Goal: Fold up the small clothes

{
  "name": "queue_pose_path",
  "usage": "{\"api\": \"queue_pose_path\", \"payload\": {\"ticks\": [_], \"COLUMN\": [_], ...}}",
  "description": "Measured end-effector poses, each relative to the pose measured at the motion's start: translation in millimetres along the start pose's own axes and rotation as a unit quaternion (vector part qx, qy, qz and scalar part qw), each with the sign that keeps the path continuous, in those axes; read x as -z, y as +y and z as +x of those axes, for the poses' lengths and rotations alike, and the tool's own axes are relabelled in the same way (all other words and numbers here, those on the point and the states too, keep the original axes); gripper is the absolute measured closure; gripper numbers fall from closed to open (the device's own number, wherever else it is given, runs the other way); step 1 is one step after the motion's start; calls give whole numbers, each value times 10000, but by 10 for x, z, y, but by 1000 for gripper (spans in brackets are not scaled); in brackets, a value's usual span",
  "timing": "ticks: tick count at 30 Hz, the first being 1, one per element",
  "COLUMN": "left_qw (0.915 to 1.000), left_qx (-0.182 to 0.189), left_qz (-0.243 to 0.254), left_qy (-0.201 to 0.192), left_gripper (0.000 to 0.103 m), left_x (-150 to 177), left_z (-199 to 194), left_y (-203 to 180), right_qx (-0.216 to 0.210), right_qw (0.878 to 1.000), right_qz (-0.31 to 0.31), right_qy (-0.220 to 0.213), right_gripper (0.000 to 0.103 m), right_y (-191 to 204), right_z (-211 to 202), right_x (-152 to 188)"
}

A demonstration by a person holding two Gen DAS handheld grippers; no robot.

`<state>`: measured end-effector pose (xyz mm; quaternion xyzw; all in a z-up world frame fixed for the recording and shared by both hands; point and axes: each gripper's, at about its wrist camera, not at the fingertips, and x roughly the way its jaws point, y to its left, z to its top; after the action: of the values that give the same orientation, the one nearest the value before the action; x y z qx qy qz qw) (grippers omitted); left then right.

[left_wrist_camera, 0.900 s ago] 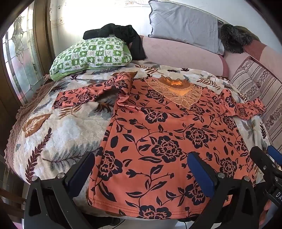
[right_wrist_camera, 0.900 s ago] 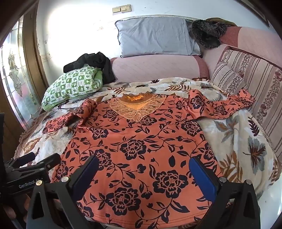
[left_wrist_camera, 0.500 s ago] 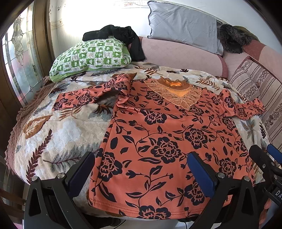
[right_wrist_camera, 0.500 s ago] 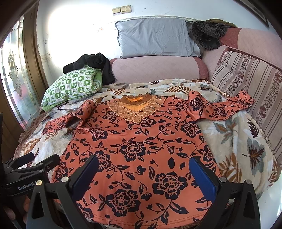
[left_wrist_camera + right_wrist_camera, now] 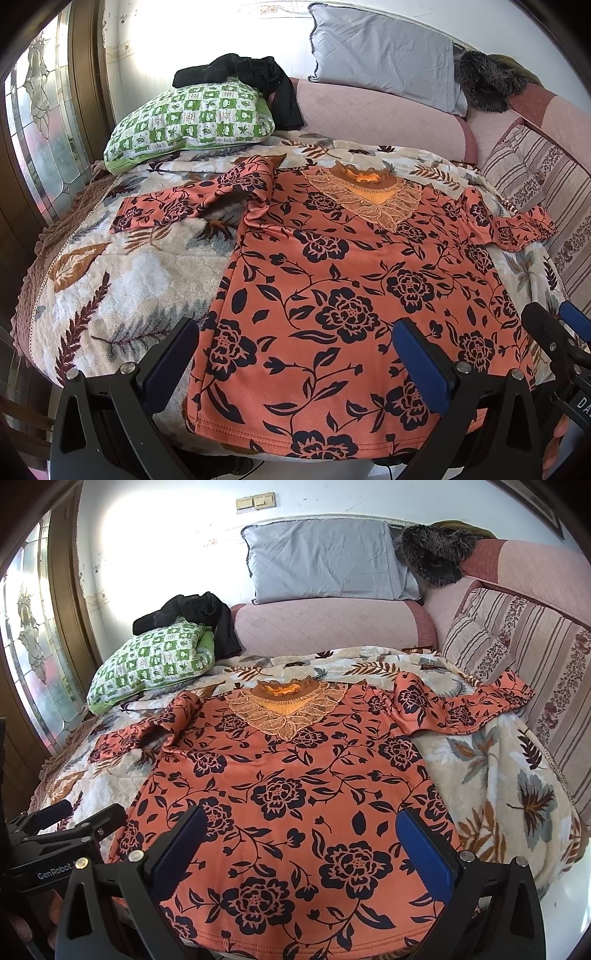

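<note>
Orange floral top (image 5: 332, 295) flat, sleeves spread

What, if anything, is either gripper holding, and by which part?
Nothing is held. The left gripper and right gripper are both open above the orange flowered top, which lies flat on the blanket.

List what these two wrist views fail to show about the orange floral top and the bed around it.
- Orange floral top: its back, hidden underneath in both views.
- Hem: right wrist view, ends covered by the open right gripper.
- Sleeve by the green pillow: left wrist view, bunched at the shoulder, folds hidden.
- Black garment: type unclear, crumpled.
- Blanket: front edge cut off below.
</note>
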<state>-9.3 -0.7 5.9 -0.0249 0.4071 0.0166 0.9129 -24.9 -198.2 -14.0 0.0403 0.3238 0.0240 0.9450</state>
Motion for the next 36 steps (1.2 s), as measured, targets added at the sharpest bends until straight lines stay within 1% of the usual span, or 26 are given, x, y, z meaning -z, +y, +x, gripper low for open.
{"api": "queue_pose_path", "payload": {"ticks": [5, 16, 23, 25, 27, 30, 31, 32, 33, 35, 36], "left_qw": [10000, 10000, 10000, 10000, 9993, 9957, 9942, 9930, 9922, 9918, 9918], "left_qx": [1, -10, 1, 48, 137, 178, 179, 186, 175, 158, 148], "left_qz": [-6, -5, -3, -52, -196, -466, -542, -606, -638, -594, -547], "left_qy": [-2, -16, -6, 66, 301, 778, 907, 1001, 1060, 1124, 1145], "left_gripper": [0, 0, 0, 0, 0, 0, 0, 0, 0, 0, 0], "left_x": [5, 11, 14, 27, 65, 171, 210, 243, 281, 296, 292], "left_z": [0, -2, -5, 33, 155, 407, 477, 532, 581, 647, 676], "left_y": [0, -5, 0, 32, 116, 284, 329, 362, 380, 378, 365], "right_qx": [-32, -2, -23, -55, -262, -844, -978, -969, -1128, -1206, -1479], "right_qw": [10000, 10000, 10000, 10000, 9993, 9925, 9893, 9897, 9849, 9761, 9584], "right_qz": [44, -17, 14, 16, 102, 596, 801, 856, 1187, 1730, 2373], "right_qy": [64, -20, 38, 68, 235, 651, 725, 609, 566, 533, 575], "right_gripper": [0, 0, 0, 0, 0, 0, 0, 0, 0, 0, 0], "right_y": [-2, 3, 5, 8, -15, -223, -338, -488, -685, -1098, -1337], "right_z": [6, -5, -2, 11, 89, 281, 340, 392, 444, 526, 583], "right_x": [0, 5, -2, 2, 21, 113, 143, 154, 157, 97, 101]}}
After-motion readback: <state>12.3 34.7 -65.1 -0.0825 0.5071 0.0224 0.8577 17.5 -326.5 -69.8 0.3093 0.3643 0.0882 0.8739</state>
